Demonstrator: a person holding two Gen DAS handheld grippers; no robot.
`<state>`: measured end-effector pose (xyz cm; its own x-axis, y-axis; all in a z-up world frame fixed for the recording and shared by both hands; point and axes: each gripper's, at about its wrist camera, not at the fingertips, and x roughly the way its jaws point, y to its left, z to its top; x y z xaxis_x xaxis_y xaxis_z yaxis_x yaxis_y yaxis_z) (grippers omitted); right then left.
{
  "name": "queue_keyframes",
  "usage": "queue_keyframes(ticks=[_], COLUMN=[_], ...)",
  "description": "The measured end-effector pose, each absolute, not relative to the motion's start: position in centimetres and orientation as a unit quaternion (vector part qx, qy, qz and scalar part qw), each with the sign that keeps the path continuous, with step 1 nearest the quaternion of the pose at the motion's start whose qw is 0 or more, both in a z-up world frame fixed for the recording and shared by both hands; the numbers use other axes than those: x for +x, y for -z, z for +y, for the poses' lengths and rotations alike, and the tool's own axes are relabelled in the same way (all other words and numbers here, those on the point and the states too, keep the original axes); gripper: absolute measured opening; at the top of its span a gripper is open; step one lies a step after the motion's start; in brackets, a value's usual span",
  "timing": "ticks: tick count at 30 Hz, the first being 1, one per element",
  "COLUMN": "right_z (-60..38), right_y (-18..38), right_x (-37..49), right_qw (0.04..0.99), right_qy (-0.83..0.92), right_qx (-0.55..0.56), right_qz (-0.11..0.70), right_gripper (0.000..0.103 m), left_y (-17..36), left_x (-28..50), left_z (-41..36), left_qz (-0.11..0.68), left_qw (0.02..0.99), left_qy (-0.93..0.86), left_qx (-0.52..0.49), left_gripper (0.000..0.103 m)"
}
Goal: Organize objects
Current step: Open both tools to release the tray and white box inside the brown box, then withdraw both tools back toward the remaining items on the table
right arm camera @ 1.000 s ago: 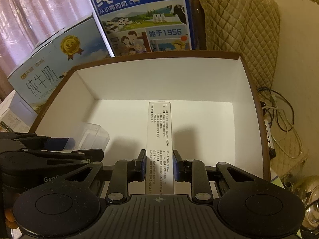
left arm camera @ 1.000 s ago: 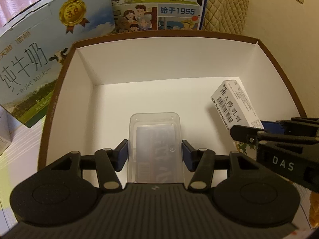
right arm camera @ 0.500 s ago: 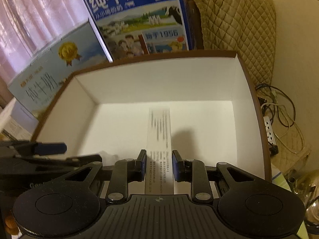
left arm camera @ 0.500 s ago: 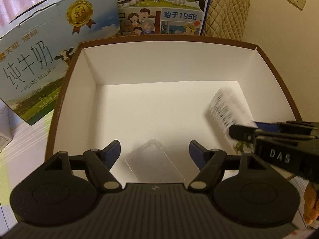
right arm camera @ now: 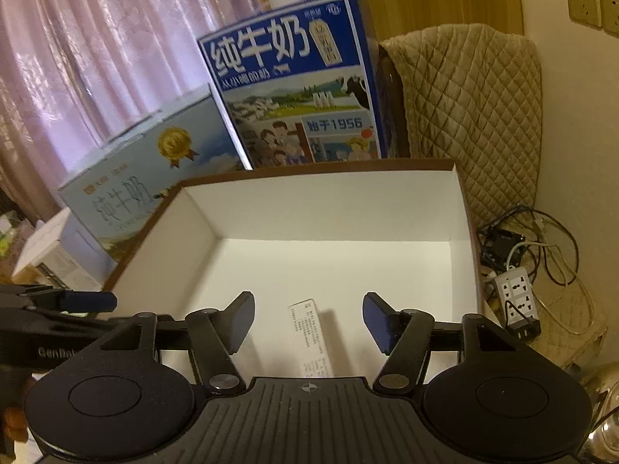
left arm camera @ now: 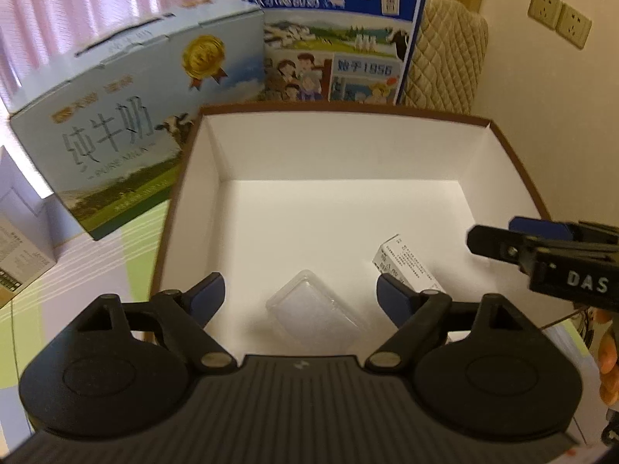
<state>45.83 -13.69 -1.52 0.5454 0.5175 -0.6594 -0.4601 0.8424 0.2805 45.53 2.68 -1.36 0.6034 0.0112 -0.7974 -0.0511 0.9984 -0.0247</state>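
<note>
We see both grippers poised over the white-lined box (left arm camera: 216,154), whose rim is brown. The left gripper (left arm camera: 300,295) has its blue pads spread wide, its jaws having just been opening, and nothing is pressed between them; the clear plastic case (left arm camera: 315,315) lies flat on the box floor below the gap. The right gripper (right arm camera: 308,323) also stands apart with jaws that have just been opening, and the small printed carton (right arm camera: 309,338) lies on the floor beneath them, touched by neither pad.

Only the left wrist view shows us the case and the carton (left arm camera: 408,265) together, lying near each other but apart at the near end of the box (the carton sits to the case's right). The right wrist view shows no case, but it alone gives us the power strip (right arm camera: 516,299) and tangled cables beside the box. Both views show the two milk cartons (left arm camera: 127,127) behind the box.
</note>
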Motion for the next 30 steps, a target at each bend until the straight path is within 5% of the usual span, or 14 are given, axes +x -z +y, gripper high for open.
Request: queue_keyframes(ticks=[30], right_z=[-20.3], right_y=[-4.8], right_x=[31.3], right_qw=[0.872], right_qy=[-0.357], right_qx=[0.035], right_qz=[0.334], right_gripper=[0.064], left_y=[-5.3], left_x=[27.7], left_z=[1.0], left_qz=[0.387], left_qw=[0.917], left_qy=[-0.051], left_qx=[-0.075], left_gripper=[0.085])
